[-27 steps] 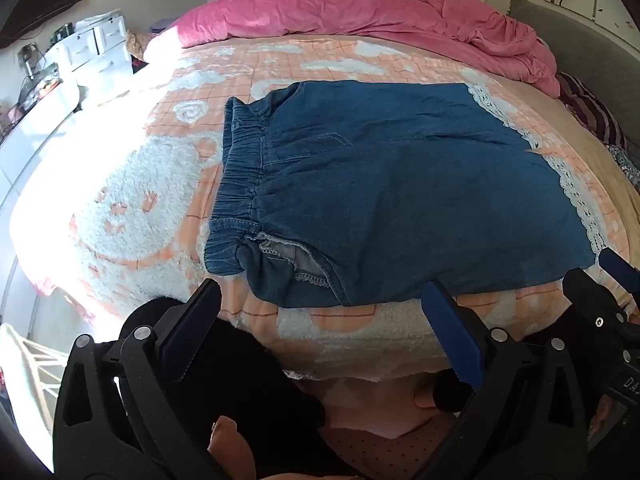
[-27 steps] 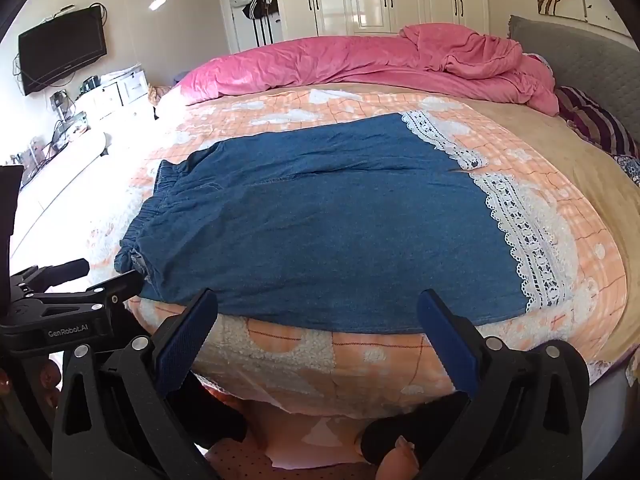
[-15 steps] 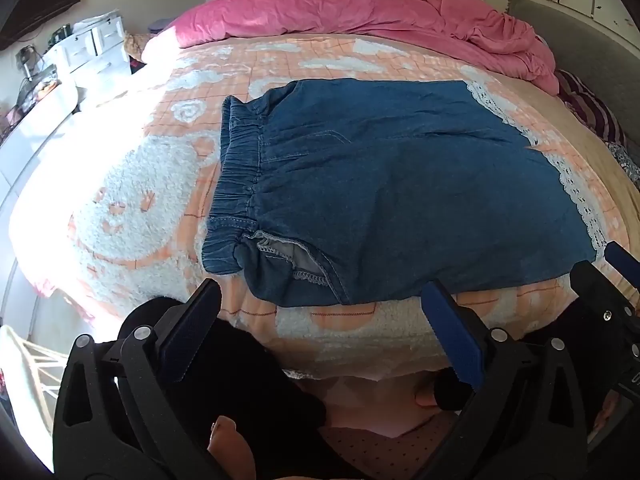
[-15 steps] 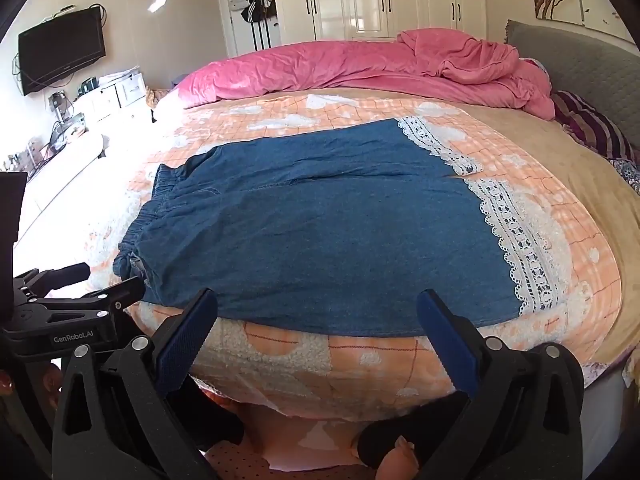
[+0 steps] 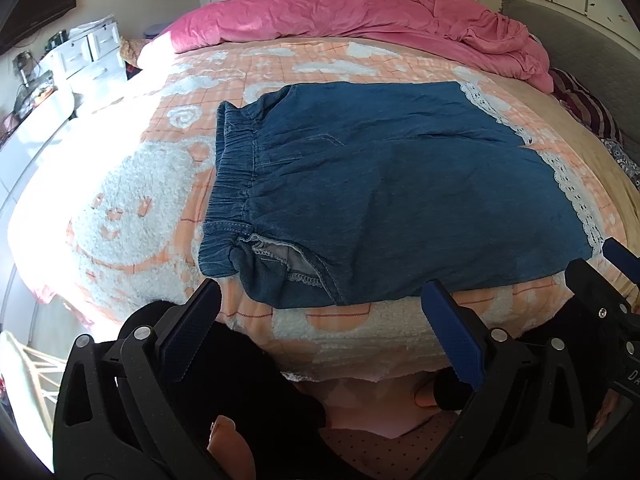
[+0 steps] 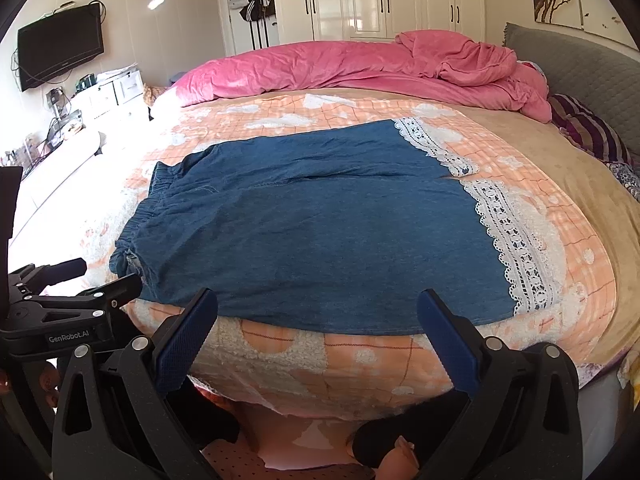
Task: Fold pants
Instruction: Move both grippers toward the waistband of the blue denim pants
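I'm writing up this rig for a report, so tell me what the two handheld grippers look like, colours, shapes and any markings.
Both match. The left gripper and right gripper have matte black, open-framed triangular arms with silver screw heads. Their jaws are lined with flat, textured blue pads. In the right wrist view, the left gripper's side shows white "GenRobot.AI" lettering. No cables show.

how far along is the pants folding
Barely begun. Done: the denim pants lie spread flat on the bed, waistband left, lace hems right. In hand: nothing; the left gripper and right gripper hover open near the pants' near edge. Left: every fold.
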Demonstrator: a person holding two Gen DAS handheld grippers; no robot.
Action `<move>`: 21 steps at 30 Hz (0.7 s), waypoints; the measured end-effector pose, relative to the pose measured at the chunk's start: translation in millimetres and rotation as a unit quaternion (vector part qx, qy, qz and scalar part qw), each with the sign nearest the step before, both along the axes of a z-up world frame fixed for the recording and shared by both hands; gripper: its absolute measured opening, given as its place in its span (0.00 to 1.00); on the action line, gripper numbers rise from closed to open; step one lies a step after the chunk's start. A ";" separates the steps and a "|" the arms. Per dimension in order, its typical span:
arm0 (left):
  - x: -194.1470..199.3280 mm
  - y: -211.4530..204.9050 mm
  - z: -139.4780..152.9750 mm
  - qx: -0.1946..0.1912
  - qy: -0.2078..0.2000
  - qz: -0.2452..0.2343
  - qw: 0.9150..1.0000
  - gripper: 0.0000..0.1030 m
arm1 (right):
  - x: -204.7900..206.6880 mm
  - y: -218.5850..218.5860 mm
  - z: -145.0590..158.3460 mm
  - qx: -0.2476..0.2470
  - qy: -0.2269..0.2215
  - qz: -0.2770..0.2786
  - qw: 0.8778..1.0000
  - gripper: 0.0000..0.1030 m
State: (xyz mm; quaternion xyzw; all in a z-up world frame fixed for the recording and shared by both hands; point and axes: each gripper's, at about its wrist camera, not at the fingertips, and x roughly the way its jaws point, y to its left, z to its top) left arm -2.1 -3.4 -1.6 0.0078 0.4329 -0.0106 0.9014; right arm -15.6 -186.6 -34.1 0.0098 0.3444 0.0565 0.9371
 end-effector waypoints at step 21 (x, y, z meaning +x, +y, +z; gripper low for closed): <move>1.5 -2.2 -0.4 0.005 -0.005 -0.005 1.000 0.91 | 1.8 1.0 -2.2 0.000 0.001 0.003 1.000 0.96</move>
